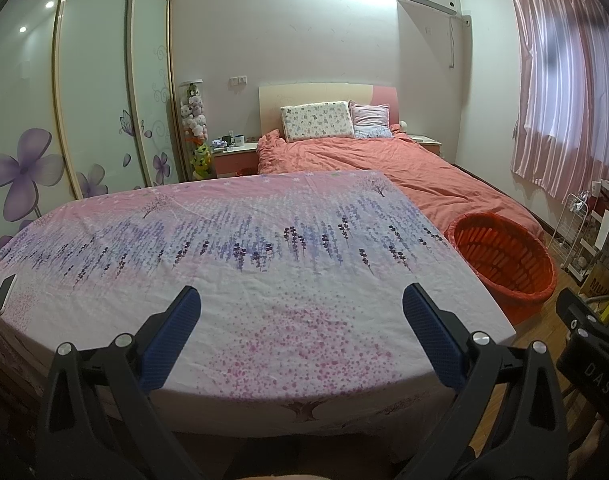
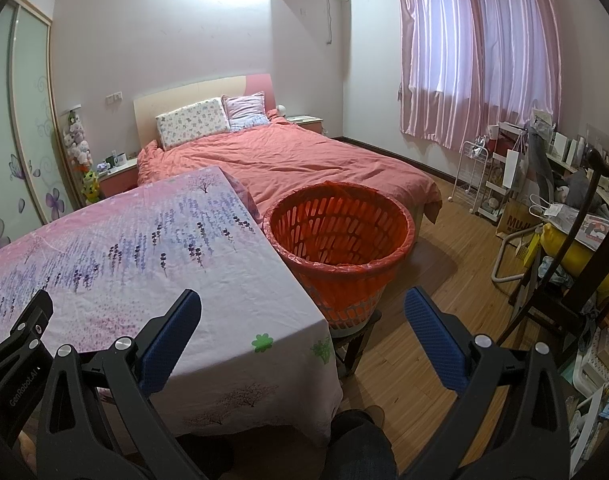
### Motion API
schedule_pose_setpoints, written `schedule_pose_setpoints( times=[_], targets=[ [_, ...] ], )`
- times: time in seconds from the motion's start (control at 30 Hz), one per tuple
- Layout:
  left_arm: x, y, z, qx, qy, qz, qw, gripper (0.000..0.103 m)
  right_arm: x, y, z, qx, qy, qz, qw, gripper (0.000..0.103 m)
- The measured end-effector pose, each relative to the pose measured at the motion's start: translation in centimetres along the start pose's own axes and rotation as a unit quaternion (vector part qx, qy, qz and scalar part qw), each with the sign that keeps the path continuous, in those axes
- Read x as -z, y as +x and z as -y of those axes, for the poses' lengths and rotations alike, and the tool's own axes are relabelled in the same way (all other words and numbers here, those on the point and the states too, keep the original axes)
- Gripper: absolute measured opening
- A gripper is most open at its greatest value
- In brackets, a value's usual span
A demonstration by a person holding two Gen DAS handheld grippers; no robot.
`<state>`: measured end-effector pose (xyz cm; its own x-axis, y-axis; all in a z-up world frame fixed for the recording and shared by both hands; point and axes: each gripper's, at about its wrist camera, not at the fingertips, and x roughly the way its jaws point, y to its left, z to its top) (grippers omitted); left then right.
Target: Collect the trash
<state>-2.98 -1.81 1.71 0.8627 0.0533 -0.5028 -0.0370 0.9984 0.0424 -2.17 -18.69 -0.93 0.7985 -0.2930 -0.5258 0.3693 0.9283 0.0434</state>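
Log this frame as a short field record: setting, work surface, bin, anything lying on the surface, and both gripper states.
setting: bedroom with a coral-covered bed and pink curtains
work surface: table under a pink and purple floral cloth
bin: orange slatted plastic basket with a red liner, beside the table's right edge, no trash visible inside
on surface: white phone at the far left edge; no trash visible
left gripper: open, holding nothing
right gripper: open, holding nothing
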Motion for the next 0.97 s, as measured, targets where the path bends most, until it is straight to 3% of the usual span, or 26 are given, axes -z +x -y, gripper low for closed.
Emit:
schedule_pose_setpoints(
  times=[0.97],
  targets=[
    [0.6, 0.23, -0.11, -0.001, -0.001, -0.003, 1.0, 0.099, -0.16, 0.05, 0.06, 0.0, 0.0, -0.001, 1.0, 0.101]
  ],
)
